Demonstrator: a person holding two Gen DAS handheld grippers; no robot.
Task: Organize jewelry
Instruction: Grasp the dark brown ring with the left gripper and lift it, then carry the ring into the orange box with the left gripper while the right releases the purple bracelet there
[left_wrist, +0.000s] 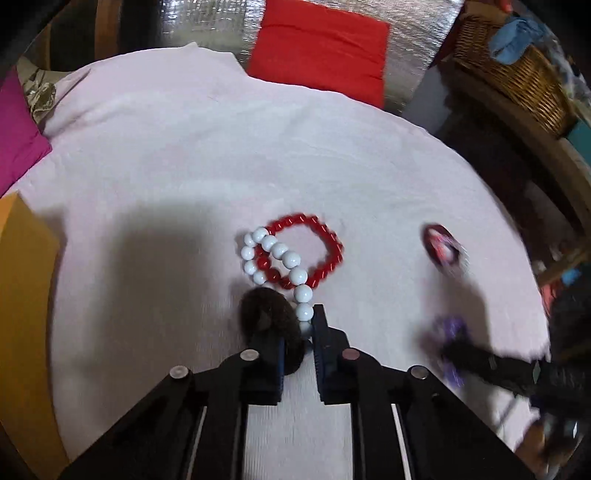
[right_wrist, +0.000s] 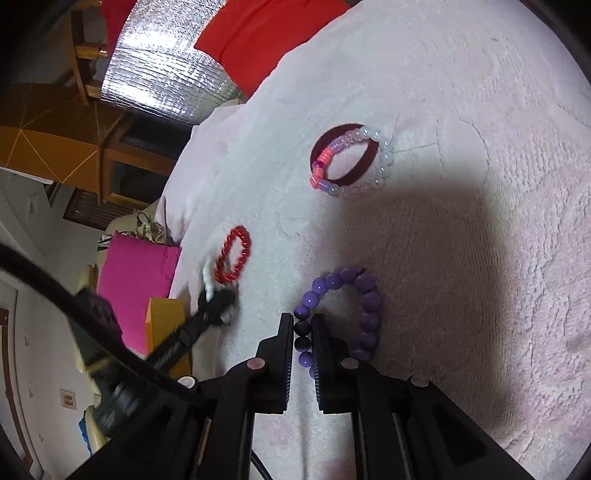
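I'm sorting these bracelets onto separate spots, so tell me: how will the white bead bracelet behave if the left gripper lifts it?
Probably floppy: the white bead bracelet lies in a loose, bent loop, so it should dangle from the left gripper, pinched at one end. It crosses the red bead bracelet, so it may drag that along. Its round, glossy beads could slip or roll.

No legible text, label, brand, number or sign in either wrist view; small wall plates at lower left of right wrist view too blurred to read.

White bead bracelet overlaps red bead bracelet; purple bead bracelet lies apart on the towel.
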